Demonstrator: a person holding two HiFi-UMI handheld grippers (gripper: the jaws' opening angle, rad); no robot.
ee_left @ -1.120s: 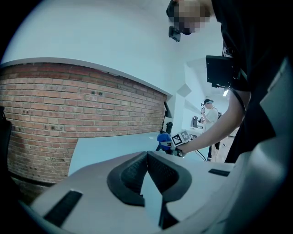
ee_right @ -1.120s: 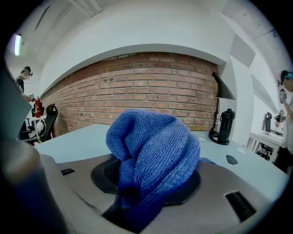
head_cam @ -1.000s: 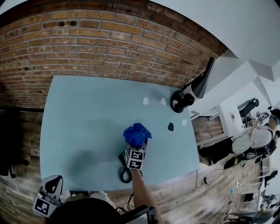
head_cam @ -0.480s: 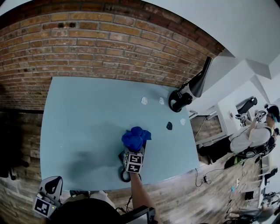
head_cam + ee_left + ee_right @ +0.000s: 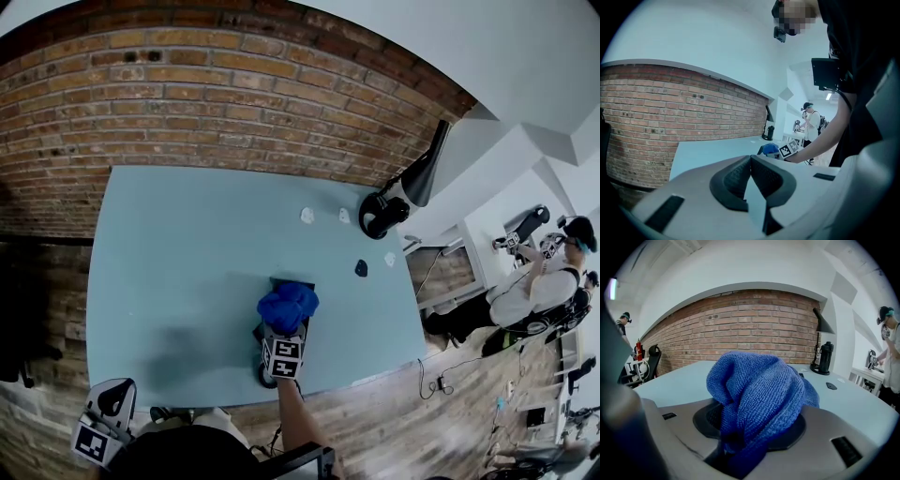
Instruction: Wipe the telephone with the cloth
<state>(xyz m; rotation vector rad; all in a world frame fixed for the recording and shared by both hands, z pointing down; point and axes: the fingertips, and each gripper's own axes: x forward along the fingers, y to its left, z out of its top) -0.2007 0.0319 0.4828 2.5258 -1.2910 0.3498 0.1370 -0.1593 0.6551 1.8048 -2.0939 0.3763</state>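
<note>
A blue cloth (image 5: 288,307) is bunched in my right gripper (image 5: 286,325), whose jaws are shut on it. It rests on the black telephone (image 5: 281,282), which lies near the front edge of the pale blue table (image 5: 178,253). Only the phone's far edge and its coiled cord (image 5: 263,374) show. In the right gripper view the cloth (image 5: 757,390) fills the shut right gripper (image 5: 729,442) and hides the phone. My left gripper (image 5: 112,401) hangs below the table's front left corner. In its own view the left gripper (image 5: 750,161) is shut on nothing, and the cloth (image 5: 768,149) shows far off.
A black desk lamp (image 5: 403,192) stands at the table's back right corner. Two small white bits (image 5: 307,215) and a small dark object (image 5: 361,268) lie right of the phone. A brick wall (image 5: 234,84) runs behind the table. A person (image 5: 534,291) works far right.
My right gripper has drawn the cloth back toward the table's front edge across the phone, so the phone's far edge now shows. The left gripper has stayed put.
</note>
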